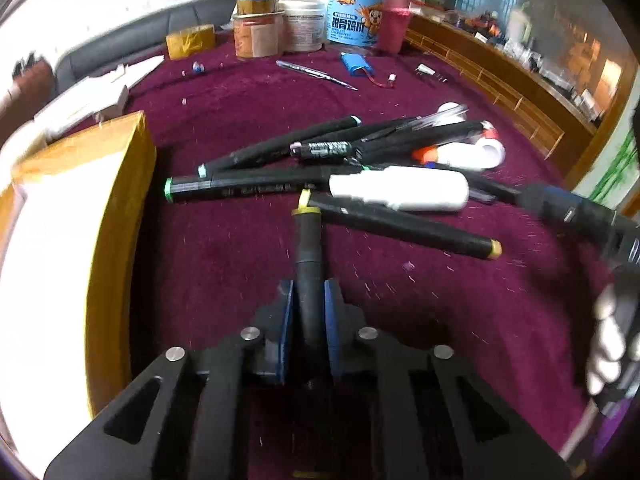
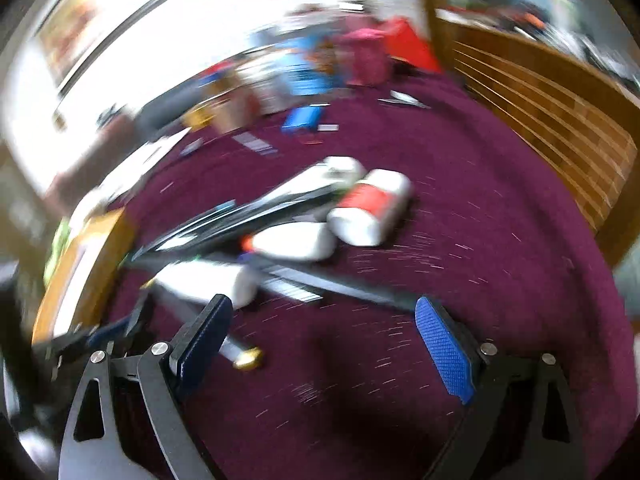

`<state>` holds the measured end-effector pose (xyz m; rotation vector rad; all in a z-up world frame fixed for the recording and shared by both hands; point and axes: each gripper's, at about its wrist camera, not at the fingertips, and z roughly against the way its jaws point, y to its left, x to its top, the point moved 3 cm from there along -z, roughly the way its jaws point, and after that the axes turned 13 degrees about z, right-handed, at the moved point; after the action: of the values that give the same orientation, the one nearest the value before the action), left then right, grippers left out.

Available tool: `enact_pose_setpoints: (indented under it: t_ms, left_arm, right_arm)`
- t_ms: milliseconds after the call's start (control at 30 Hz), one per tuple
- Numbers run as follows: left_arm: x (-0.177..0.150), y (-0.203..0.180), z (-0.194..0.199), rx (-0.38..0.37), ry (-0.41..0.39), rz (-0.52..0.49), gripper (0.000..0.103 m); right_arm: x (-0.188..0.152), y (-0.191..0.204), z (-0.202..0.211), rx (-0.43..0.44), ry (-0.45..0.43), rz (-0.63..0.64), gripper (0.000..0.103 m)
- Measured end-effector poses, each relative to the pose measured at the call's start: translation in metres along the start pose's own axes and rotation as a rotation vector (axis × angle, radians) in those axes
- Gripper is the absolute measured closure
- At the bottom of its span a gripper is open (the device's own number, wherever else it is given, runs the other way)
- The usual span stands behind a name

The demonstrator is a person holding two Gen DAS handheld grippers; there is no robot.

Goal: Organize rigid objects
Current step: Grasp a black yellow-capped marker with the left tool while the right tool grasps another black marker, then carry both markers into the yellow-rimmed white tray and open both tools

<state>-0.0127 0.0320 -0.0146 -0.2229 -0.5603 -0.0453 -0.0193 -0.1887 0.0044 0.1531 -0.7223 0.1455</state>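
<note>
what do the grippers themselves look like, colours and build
Both are matte black linkage frames with triangular cut-outs and round silver pivot pins. The left gripper has black fingers faced with dark blue pads. The right gripper carries brighter blue pads with a fine diamond knurl texture on its fingers. No cables or printed markings show on either.

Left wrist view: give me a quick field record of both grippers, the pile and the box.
left gripper: shut on a black marker with yellow cap
right gripper: open, holding nothing, above the cloth; view blurred
pile: black markers and white bottles, crossed loosely on the purple cloth
box: yellow-rimmed, left of the pile, inside looks white
</note>
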Motion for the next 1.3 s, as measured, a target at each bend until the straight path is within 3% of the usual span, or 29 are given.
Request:
enact_pose_setpoints:
  t_ms: [133, 200, 233, 333, 500, 700, 900, 1067, 1167, 1300]
  left_arm:
    - [-0.007, 0.007, 0.022, -0.072, -0.032, 0.035, 0.091]
    - [-0.010, 0.012, 0.036, -0.113, -0.053, 0.059, 0.091]
    - [-0.012, 0.015, 0.045, -0.142, -0.063, 0.073, 0.091]
    - [-0.016, 0.020, 0.058, -0.183, -0.080, 0.097, 0.091]
    - [-0.020, 0.034, 0.073, -0.249, -0.095, 0.145, 0.091]
    - [-0.024, 0.045, 0.091, -0.297, -0.128, 0.163, 0.091]
    - [-0.024, 0.070, 0.119, -0.356, -0.168, 0.203, 0.091]
    - [-0.012, 0.099, 0.135, -0.397, -0.192, 0.255, 0.091]
    - [-0.006, 0.118, 0.142, -0.401, -0.206, 0.288, 0.091]
    - [0.003, 0.137, 0.148, -0.362, -0.189, 0.282, 0.091]
  right_arm:
    - [0.005, 0.048, -0.019, 0.073, 0.102, 0.233, 0.015]
    - [0.003, 0.069, -0.037, 0.074, 0.150, 0.328, 0.028]
    - [0.001, 0.076, -0.046, 0.076, 0.177, 0.352, 0.039]
    - [0.002, 0.092, -0.057, 0.037, 0.185, 0.408, 0.047]
    - [0.010, 0.108, -0.068, 0.060, 0.191, 0.415, 0.053]
    - [0.013, 0.126, -0.070, 0.114, 0.195, 0.413, 0.088]
    - [0.008, 0.131, -0.027, 0.241, 0.153, 0.309, 0.090]
    - [0.024, 0.149, 0.010, 0.389, 0.081, 0.240, 0.089]
    - [0.039, 0.172, 0.011, 0.497, 0.087, 0.212, 0.089]
    - [0.056, 0.212, -0.002, 0.535, 0.097, 0.232, 0.089]
